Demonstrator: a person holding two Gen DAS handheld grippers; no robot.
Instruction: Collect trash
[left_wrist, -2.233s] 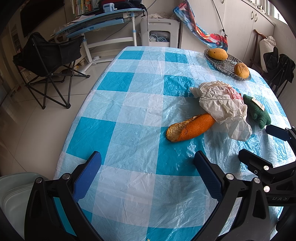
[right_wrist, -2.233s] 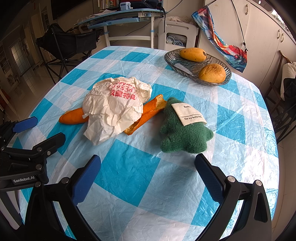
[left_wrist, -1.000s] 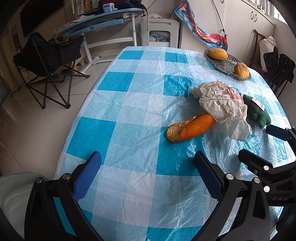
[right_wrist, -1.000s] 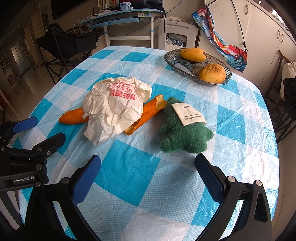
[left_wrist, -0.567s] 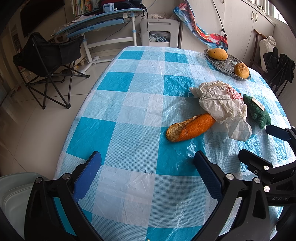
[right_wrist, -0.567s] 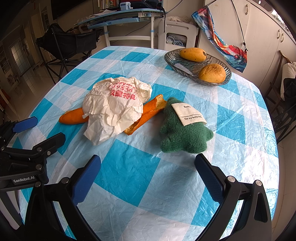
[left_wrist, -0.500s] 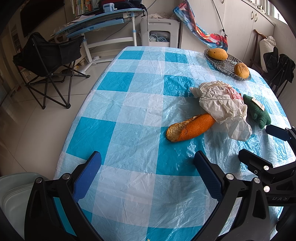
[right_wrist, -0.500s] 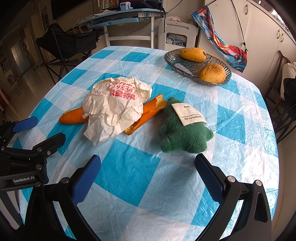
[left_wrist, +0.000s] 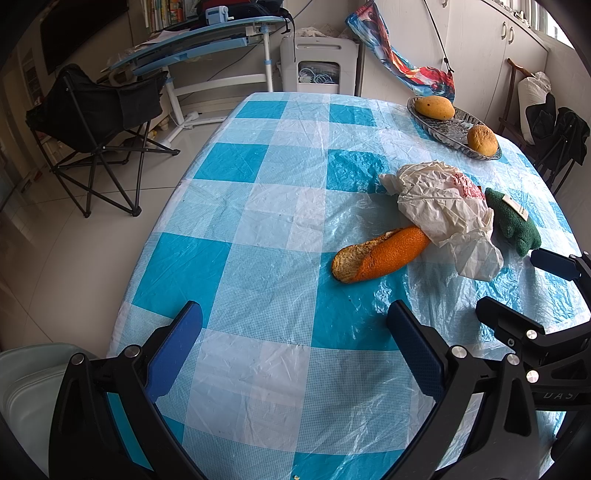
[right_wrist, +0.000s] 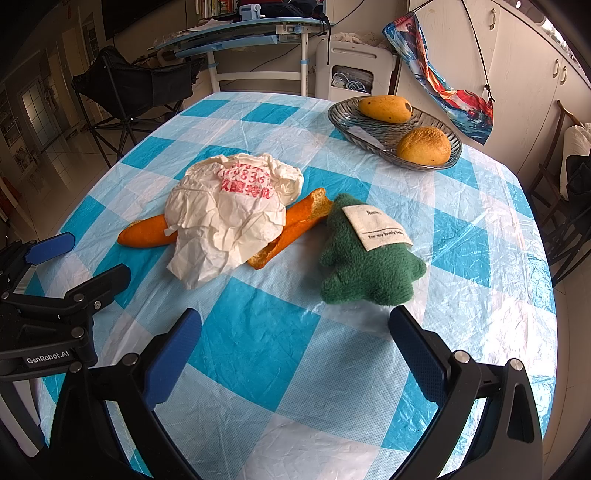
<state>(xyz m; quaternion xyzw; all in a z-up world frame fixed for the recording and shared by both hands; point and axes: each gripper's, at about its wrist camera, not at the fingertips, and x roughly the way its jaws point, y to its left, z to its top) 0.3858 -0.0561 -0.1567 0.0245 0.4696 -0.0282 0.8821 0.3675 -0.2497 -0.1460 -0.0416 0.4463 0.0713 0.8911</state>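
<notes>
readable text on 4 things

the left gripper (right_wrist: 55, 258) body reads "genrobot.ai"; the right gripper (left_wrist: 546, 280) body shows "das", cut off. the crumpled white bag (right_wrist: 225, 218) carries red print with "9836" above unreadable characters. the green plush toy (right_wrist: 365, 266) has a cloth tag (right_wrist: 376, 227) reading "name:".

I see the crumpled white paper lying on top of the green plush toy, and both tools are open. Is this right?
Not quite. In the right wrist view the paper lies on the orange bread, and the plush toy sits beside it, uncovered. Both the left tool and right tool are open.
</notes>
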